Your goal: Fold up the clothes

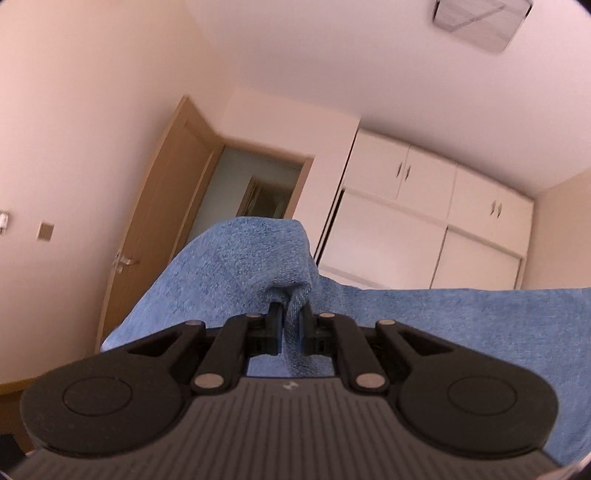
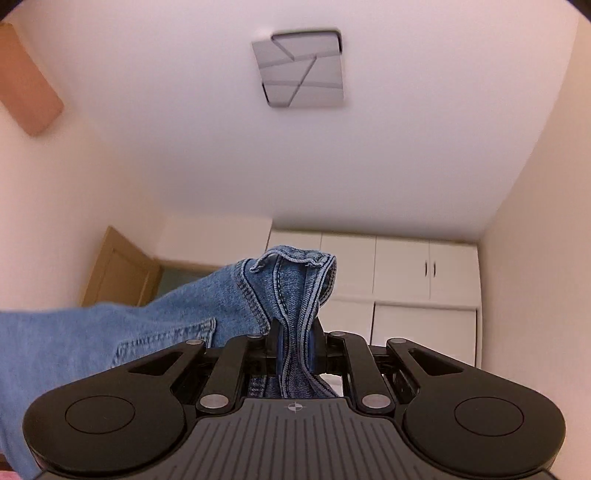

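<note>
left tongs (image 1: 291, 317) clamped on my jeans (image 1: 236, 273) | right tongs (image 2: 295, 332) clamped on waistband (image 2: 303, 273) at 12 o'clock

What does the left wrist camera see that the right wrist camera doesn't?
Only the left wrist view shows the door handle and the dark doorway.

Only the right wrist view shows the jeans' seams and a pocket.

Both show a tool shut on the blue jeans, the white wardrobe and the ceiling light.
</note>
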A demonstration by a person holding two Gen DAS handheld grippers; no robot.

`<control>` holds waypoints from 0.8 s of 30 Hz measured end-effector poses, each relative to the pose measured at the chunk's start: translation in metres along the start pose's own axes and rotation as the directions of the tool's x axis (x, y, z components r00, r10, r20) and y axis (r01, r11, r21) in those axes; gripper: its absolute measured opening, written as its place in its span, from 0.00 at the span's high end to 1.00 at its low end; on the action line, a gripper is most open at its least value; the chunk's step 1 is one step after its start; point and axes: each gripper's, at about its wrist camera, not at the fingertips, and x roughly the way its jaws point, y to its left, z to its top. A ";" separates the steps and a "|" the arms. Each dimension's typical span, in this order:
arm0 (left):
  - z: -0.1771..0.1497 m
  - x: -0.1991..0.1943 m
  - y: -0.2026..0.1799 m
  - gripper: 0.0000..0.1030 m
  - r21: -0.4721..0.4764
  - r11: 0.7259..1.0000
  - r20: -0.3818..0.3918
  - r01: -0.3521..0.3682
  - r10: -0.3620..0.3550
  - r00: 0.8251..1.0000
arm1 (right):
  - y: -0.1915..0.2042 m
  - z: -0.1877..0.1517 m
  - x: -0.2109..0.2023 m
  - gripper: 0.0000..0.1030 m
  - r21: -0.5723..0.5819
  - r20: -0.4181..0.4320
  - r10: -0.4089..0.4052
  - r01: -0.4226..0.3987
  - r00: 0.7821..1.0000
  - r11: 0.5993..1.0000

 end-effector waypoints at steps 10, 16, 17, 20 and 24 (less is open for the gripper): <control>-0.215 -0.133 0.049 0.79 -0.035 0.995 -0.485 0.093 -0.098 0.869 | -0.023 -0.122 -0.170 0.77 0.095 -0.484 0.009 0.043 0.875 0.995; -0.442 -0.217 0.087 0.91 0.157 0.961 -0.895 -0.226 0.236 0.378 | -0.028 -0.235 -0.292 0.59 0.136 -0.842 0.040 0.139 0.539 0.981; -0.454 -0.224 0.085 0.91 0.194 0.953 -0.900 -0.235 0.268 0.344 | -0.029 -0.254 -0.312 0.59 0.138 -0.883 0.050 0.157 0.467 0.978; -0.468 -0.232 0.064 0.91 0.213 0.947 -0.899 -0.240 0.286 0.332 | -0.032 -0.311 -0.373 0.59 0.134 -0.968 0.083 0.209 0.237 0.969; -0.498 -0.210 0.025 0.84 0.216 0.952 -0.897 -0.214 0.281 0.342 | -0.035 -0.383 -0.451 0.59 0.116 -0.988 0.140 0.287 -0.061 0.951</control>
